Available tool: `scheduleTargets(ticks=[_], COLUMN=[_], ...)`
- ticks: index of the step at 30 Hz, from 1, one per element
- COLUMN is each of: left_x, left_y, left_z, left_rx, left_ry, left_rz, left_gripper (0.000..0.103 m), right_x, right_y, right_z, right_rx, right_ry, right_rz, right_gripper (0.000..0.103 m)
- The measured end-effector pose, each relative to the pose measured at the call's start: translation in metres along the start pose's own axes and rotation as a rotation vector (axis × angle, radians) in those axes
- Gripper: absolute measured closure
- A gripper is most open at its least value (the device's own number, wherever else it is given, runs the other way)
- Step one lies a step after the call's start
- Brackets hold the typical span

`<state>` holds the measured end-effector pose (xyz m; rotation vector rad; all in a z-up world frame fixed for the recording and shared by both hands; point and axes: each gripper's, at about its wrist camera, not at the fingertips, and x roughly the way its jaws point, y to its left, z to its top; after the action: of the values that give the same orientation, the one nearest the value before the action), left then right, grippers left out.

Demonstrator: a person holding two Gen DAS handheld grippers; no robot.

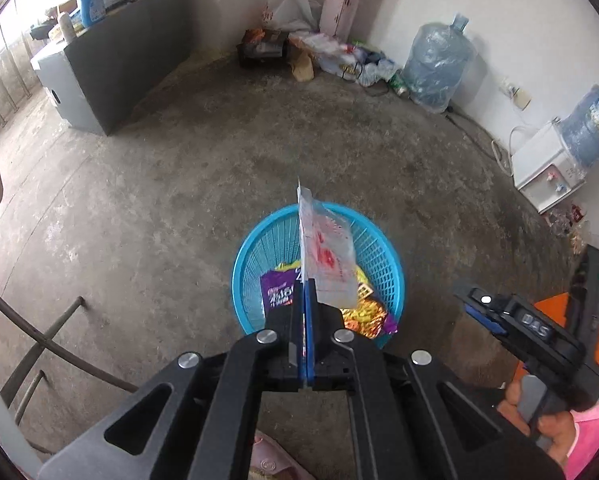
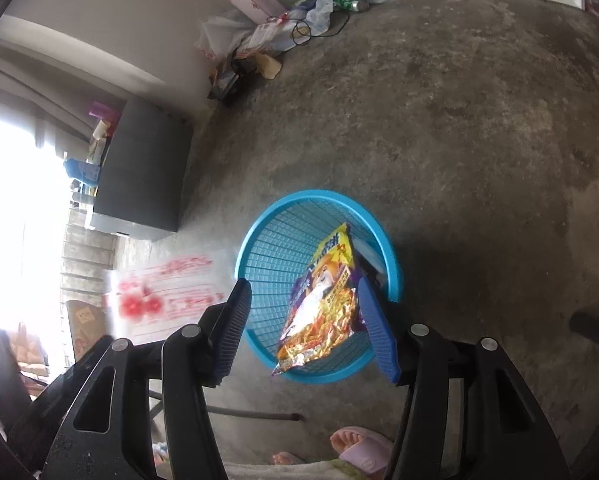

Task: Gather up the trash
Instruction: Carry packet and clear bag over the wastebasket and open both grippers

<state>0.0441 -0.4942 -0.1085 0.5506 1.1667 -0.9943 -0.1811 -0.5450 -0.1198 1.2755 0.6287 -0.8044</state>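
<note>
Clear wrapper (image 1: 331, 256) stands edge-up over the basket (image 1: 255, 240) — left fingers (image 1: 306, 300) pinch it; right fingers (image 2: 371, 320) spread, empty.

place: lived-in home room | signs: bare concrete floor (image 1: 219, 152) — big blue plastic water jug (image 1: 437, 64) — white water dispenser (image 1: 547, 164)

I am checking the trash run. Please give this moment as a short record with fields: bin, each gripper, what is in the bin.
bin: blue basket on the concrete floor
left gripper: shut on a clear bag, above the basket
right gripper: open, holds nothing
snack bag: inside the basket, leaning on its wall
in basket: colourful wrappers
</note>
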Motion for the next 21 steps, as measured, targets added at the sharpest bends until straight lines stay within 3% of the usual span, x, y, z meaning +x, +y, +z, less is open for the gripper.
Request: scheduleTargets(ticks=[2, 4, 11, 13, 15, 17, 21], left_x=[0.026, 0.031, -0.018, -0.042, -0.07, -0.094, -0.148], left_y=[0.001, 0.007, 0.017, 0.019, 0.022, 0.027, 0.045], left_z=[-0.001, -0.008, -0.021, -0.023, -0.028, -0.033, -0.06], left_rx=[-0.018, -0.066, -0.103, -0.103, -0.1, -0.113, -0.124], left_ry=[0.102, 0.124, 0.018, -0.031, -0.078, -0.09, -0.151], left_rz=[0.017, 0.008, -0.031, -0.038, -0.045, -0.093, -0.145], left_gripper=[0.076, 0.075, 0.072, 0.068, 0.056, 0.049, 0.042], right_x=[0.001, 0.001, -0.007, -0.012, -0.019, -0.03, -0.054], right_y=[-0.002, 0.0, 0.014, 0.02, 0.029, 0.043, 0.078], right_z=[-0.003, -0.005, -0.025, -0.029, -0.033, -0.04, -0.055], right_rx=[0.015, 0.024, -0.021, -0.041, -0.068, -0.104, -0.238], right_ry=[0.007, 0.009, 0.015, 0.011, -0.003, -0.021, -0.058], right_rz=[-0.001, -0.001, -0.014, -0.01, -0.009, -0.009, 0.0], right_gripper=[0.049, 0.049, 0.048, 0.048, 0.046, 0.045, 0.036])
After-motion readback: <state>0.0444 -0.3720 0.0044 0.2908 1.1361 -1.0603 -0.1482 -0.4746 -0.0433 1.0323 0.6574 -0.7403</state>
